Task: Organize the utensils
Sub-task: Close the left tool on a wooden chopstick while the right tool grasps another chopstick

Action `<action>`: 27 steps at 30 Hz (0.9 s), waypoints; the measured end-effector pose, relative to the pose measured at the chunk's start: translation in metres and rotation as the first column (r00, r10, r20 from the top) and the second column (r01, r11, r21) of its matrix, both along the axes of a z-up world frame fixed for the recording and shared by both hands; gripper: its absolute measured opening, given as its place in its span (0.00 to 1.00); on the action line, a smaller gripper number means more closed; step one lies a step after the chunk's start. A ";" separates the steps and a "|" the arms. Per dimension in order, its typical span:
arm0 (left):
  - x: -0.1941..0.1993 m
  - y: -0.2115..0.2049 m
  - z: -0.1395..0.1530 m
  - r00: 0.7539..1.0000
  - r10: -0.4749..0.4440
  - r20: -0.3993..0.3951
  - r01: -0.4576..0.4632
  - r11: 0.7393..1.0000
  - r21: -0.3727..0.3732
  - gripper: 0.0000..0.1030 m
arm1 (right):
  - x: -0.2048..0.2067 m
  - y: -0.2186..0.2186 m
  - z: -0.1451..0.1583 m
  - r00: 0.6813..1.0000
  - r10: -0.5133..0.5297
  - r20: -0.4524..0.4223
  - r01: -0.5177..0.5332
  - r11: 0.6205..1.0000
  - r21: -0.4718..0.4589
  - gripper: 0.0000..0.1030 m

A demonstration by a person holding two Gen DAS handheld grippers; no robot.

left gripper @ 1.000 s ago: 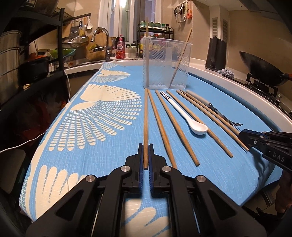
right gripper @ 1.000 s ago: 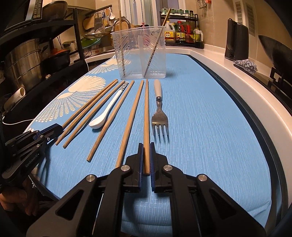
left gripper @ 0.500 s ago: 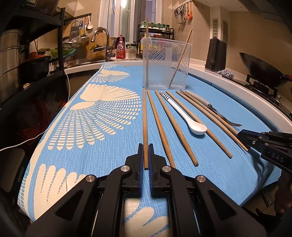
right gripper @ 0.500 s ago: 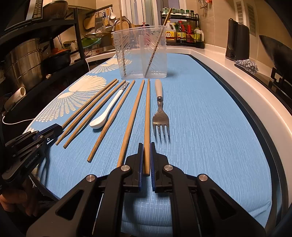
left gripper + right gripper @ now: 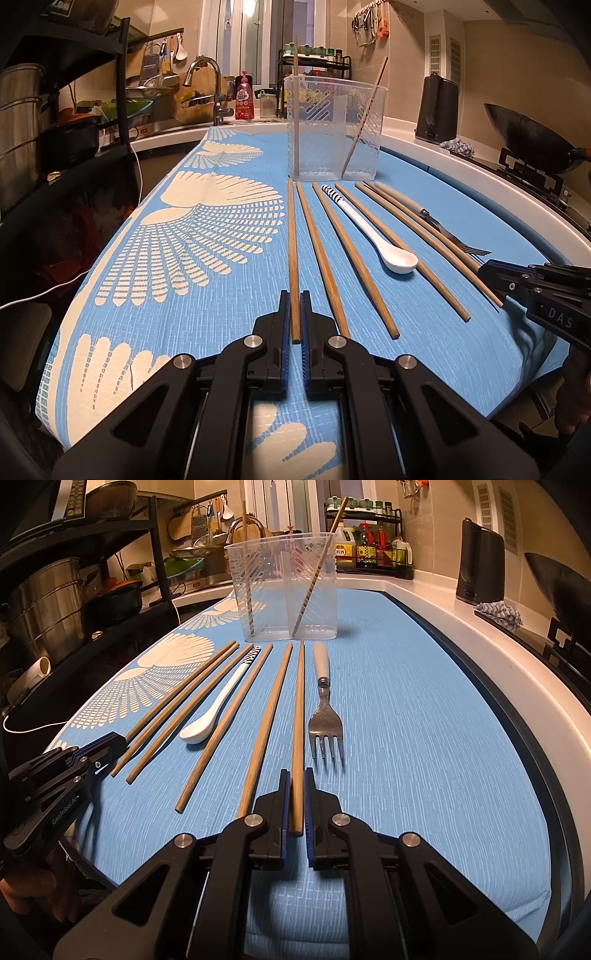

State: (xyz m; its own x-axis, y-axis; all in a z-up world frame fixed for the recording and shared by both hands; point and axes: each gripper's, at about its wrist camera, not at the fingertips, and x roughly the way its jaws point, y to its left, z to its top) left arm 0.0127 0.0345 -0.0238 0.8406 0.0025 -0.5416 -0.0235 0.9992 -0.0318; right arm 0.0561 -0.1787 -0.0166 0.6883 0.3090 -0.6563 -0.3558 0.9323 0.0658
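1. Left tongs (image 5: 294,306): narrow, pinching the near end of the leftmost chopstick (image 5: 291,240). It runs straight away toward the clear holder (image 5: 334,129).
2. Right tongs (image 5: 296,786): narrow, clamped on the near end of the rightmost chopstick (image 5: 298,720), which lies just left of the fork (image 5: 325,716).
3. Can't tell from either view whether the gripped sticks are lifted off the cloth or still lying on it.
4. Each pair of tongs shows in the other's camera: right tongs at the right edge of the left view (image 5: 491,273), left tongs at the left edge of the right view (image 5: 110,744).
5. Desk (image 5: 424,738), blue cloth: six chopsticks, a spoon and a fork in a near-to-far row, fanned slightly.
6. White spoon (image 5: 373,236): bowl near, striped handle end far, lying between chopsticks mid-row.
7. Fork: tines near, pale handle far, rightmost item in the row.
8. Holder stands upright at the far end of the row, with a divider inside. One chopstick sits upright in its left part (image 5: 295,110), one leans in the right part (image 5: 364,118).
9. Background: sink faucet (image 5: 203,74) far left, wok (image 5: 532,144) far right.
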 end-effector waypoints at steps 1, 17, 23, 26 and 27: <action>0.001 0.000 0.000 1.000 0.000 -0.001 0.000 1.000 0.000 0.05 | 0.000 0.000 0.000 1.000 0.000 -0.001 0.000 1.000 0.000 0.07; 0.001 -0.004 0.001 1.000 -0.015 -0.016 0.015 1.000 -0.004 0.05 | 0.002 -0.001 0.002 1.000 0.001 -0.004 -0.001 1.000 -0.002 0.07; 0.000 -0.004 0.007 1.000 -0.016 -0.015 0.016 1.000 -0.014 0.05 | 0.000 -0.001 0.012 1.000 0.002 0.020 -0.002 1.000 0.005 0.07; -0.002 -0.003 0.014 1.000 -0.014 0.002 0.014 1.000 -0.020 0.05 | -0.003 -0.002 0.019 0.999 0.005 0.037 -0.006 1.000 0.013 0.06; -0.002 -0.003 0.017 1.000 -0.013 0.008 0.013 1.000 -0.022 0.05 | -0.004 -0.002 0.022 0.999 0.006 0.043 -0.007 1.000 0.015 0.06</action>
